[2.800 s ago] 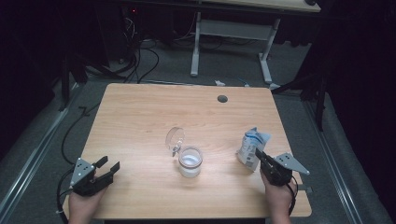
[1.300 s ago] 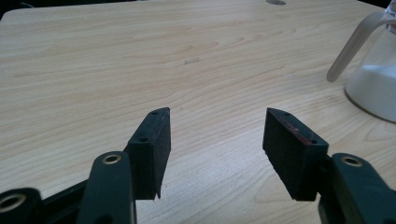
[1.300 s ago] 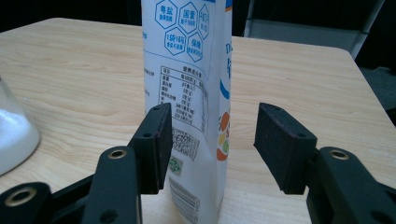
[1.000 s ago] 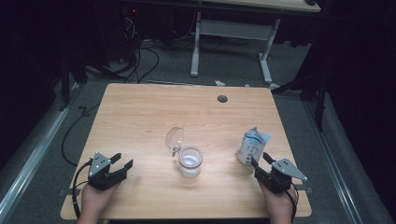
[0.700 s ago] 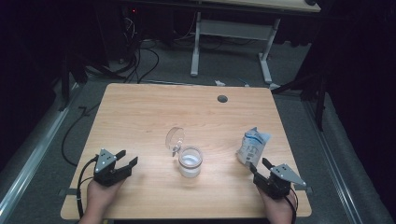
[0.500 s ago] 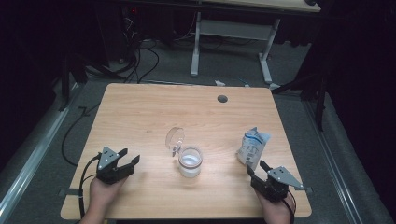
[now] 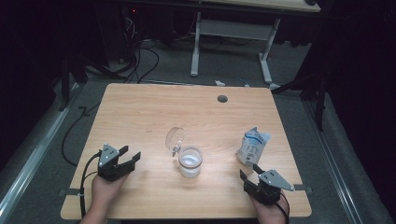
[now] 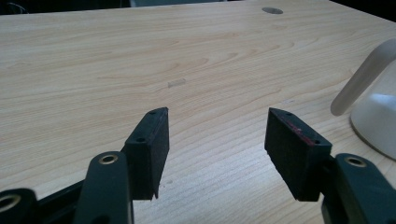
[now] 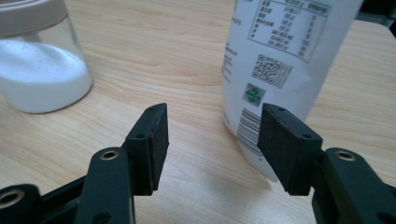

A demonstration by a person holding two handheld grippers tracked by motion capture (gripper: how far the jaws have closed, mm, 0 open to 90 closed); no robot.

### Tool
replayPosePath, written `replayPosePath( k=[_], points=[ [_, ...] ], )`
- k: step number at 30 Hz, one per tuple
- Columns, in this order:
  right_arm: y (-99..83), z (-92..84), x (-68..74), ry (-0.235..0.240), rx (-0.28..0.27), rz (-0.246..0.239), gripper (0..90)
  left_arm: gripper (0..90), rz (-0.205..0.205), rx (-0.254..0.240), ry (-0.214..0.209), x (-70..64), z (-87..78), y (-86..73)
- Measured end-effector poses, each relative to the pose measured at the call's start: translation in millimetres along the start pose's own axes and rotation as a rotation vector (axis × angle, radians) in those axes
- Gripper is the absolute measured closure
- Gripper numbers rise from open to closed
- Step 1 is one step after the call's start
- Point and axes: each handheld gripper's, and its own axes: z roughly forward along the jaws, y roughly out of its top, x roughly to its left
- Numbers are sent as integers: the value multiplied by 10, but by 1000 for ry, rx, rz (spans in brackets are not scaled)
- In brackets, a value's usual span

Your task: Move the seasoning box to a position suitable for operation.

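We note a light wood-grain surface (image 7: 140, 112), rectangular, with a round cable hole (image 7: 222, 99) near its far edge, upper centre of the high view. The room around it is dark. On the grey floor (image 7: 177, 65) beyond the surface, black cables (image 7: 140, 56) trail at upper left, and the white legs of a second desk (image 7: 229, 32) stand at top centre. A metal rail (image 7: 32, 154) runs along the floor down the left of the frame.

At centre frame stands a clear jar (image 7: 190, 161) partly filled with white powder, its hinged lid (image 7: 175, 138) swung open toward upper left. To its right, well apart, a white pouch (image 7: 252, 146) with printed labels stands upright.

The left gripper (image 7: 126, 158) sits at lower left of the high view, held in a hand (image 7: 105, 186); its fingers (image 8: 152, 144) are spread wide over bare wood with nothing between them, and the jar shows at the right edge of the left gripper view.

The right gripper (image 7: 250, 173) sits at lower right, just below the pouch. Its fingers (image 9: 149, 144) have just been opening; they stand wide apart and hold nothing. In the right gripper view the pouch's lower corner lies just beyond the right-hand finger; we cannot tell whether they touch.
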Motion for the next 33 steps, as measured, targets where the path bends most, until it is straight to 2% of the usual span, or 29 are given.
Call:
replayPosePath(
  k=[12, 15, 21, 33],
  points=[
    [19, 108, 121, 30, 25, -34, 463, 406, 37, 12, -3, -88, -12, -5],
    [40, 153, 150, 36, 33, -34, 476, 406, 50, 26, 10, -108, -32, -20],
    [92, 250, 182, 37, 42, -34, 487, 404, 48, 29, 10, -109, -112, -64],
    [209, 440, 256, 68, 35, -59, 475, 388, 27, 36, 45, -65, -294, -169]
  ],
)
